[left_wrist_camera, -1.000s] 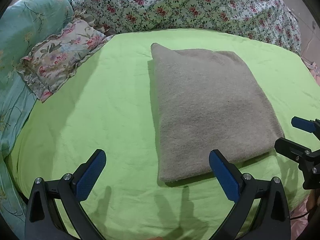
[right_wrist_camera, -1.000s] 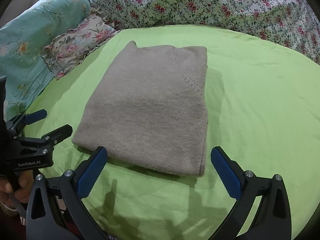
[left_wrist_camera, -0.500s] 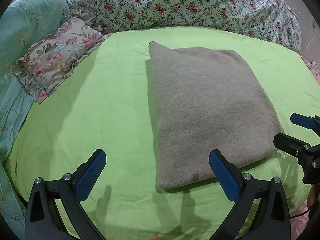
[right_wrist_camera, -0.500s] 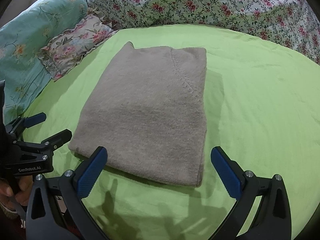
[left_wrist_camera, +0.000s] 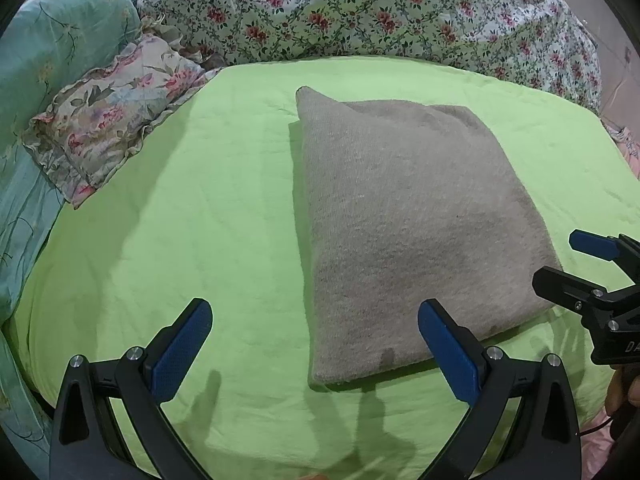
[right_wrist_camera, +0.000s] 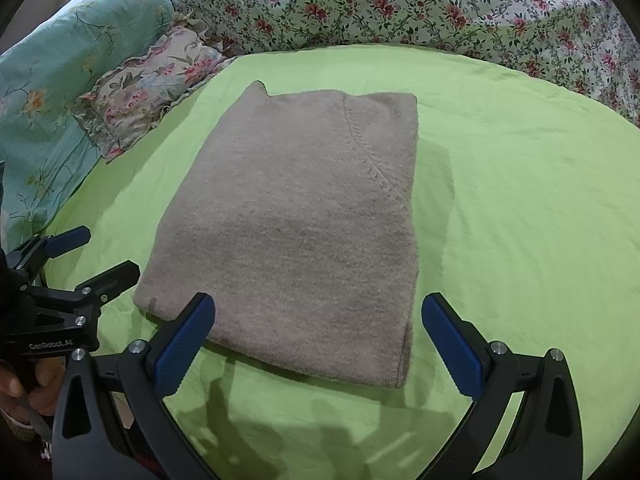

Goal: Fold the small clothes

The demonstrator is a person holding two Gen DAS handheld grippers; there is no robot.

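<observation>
A grey knit garment (left_wrist_camera: 404, 216) lies folded into a flat rectangle on the green bed sheet (left_wrist_camera: 200, 216); it also shows in the right wrist view (right_wrist_camera: 296, 236). My left gripper (left_wrist_camera: 314, 344) is open and empty, just short of the garment's near left corner. My right gripper (right_wrist_camera: 318, 340) is open and empty, above the garment's near edge. Each gripper shows in the other's view: the right one (left_wrist_camera: 576, 264) beside the garment's right corner, the left one (right_wrist_camera: 96, 254) beside its left corner.
A flowered pillow (left_wrist_camera: 108, 128) and a teal quilt (left_wrist_camera: 48, 52) lie at the left. A flowered quilt (left_wrist_camera: 380, 12) is heaped along the far side of the sheet. The sheet's near edge drops off just below the grippers.
Both grippers have moved slightly closer to the garment's near edge. The garment has not moved and both grippers stay open.
</observation>
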